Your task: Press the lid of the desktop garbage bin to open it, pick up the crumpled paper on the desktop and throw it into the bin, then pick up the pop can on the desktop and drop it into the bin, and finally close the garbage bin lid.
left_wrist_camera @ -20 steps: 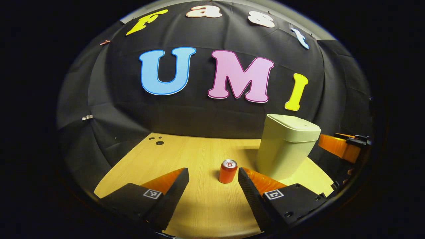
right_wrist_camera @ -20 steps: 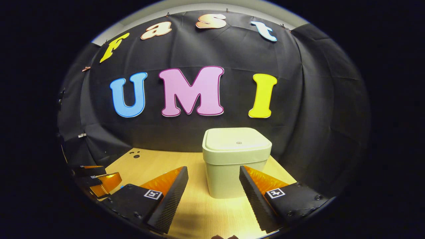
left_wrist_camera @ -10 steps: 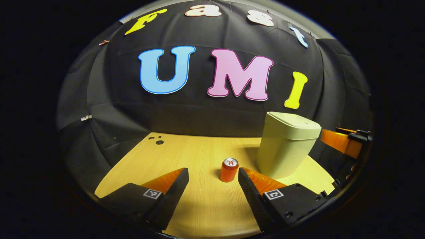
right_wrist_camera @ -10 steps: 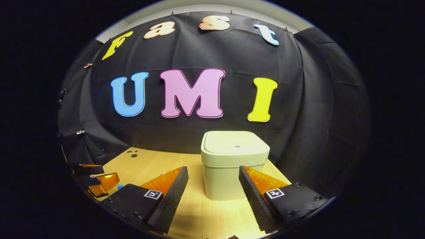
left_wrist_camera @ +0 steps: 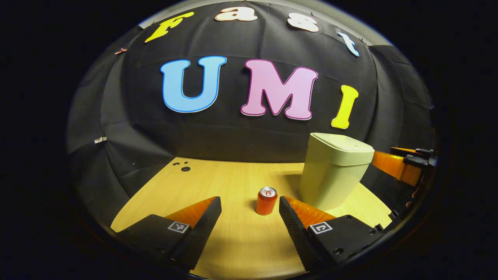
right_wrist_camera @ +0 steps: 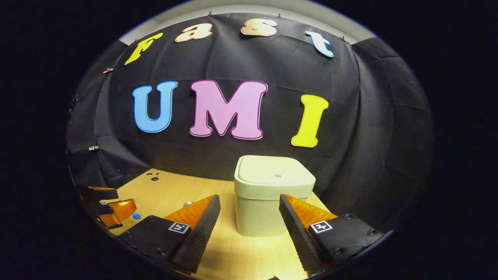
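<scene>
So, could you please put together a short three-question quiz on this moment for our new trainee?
1. True or false: the garbage bin has its lid closed.
2. Multiple choice: how does the pop can stand on the table? A) on its side B) upright C) inside the bin
3. Short answer: what do the jaws of the left gripper and right gripper hold?

Key: 1 true; 2 B; 3 nothing, both sets of jaws are open.
</scene>
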{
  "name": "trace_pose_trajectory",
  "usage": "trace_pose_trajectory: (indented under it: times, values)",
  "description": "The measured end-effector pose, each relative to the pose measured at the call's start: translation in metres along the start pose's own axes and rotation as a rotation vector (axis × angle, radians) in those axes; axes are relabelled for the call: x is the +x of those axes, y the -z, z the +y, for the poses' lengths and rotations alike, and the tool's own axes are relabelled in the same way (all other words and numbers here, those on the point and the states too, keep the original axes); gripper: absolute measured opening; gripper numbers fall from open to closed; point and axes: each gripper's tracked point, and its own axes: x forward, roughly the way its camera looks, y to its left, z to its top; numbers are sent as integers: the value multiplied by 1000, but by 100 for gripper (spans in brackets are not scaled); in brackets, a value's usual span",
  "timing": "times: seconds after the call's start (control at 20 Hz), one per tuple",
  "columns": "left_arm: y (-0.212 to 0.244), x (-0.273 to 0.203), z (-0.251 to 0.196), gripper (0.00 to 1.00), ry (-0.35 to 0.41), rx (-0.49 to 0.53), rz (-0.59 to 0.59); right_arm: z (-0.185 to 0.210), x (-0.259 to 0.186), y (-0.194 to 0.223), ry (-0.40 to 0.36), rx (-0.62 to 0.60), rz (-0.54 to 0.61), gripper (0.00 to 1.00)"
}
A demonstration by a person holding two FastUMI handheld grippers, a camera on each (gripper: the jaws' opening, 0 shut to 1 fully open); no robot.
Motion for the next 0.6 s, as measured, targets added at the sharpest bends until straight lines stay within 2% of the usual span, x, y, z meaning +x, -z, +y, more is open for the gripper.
trace_pose_trajectory:
  times: [0.05,0.2,0.3,0.35,0.4,0.5,0.6]
  values:
    - [0,-1,-1,96,-1,0,2,0,1,-2,0,-8,-3,95]
    - [3,-2,-2,96,6,-20,2,-2,6,-10,6,-15,-19,73]
    - [2,-2,-2,96,0,-28,-3,-2,11,-15,2,-11,-16,71]
    - [2,-2,-1,96,-2,-28,-4,-3,14,-17,2,-5,-15,67]
    - [2,-3,-1,96,-5,-27,-3,-4,16,-16,0,2,-13,55]
    - [5,-3,-1,96,-12,-26,3,-7,22,-19,-4,12,-3,39]
    - [6,-4,0,96,-19,-25,5,-11,29,-18,-2,12,17,39]
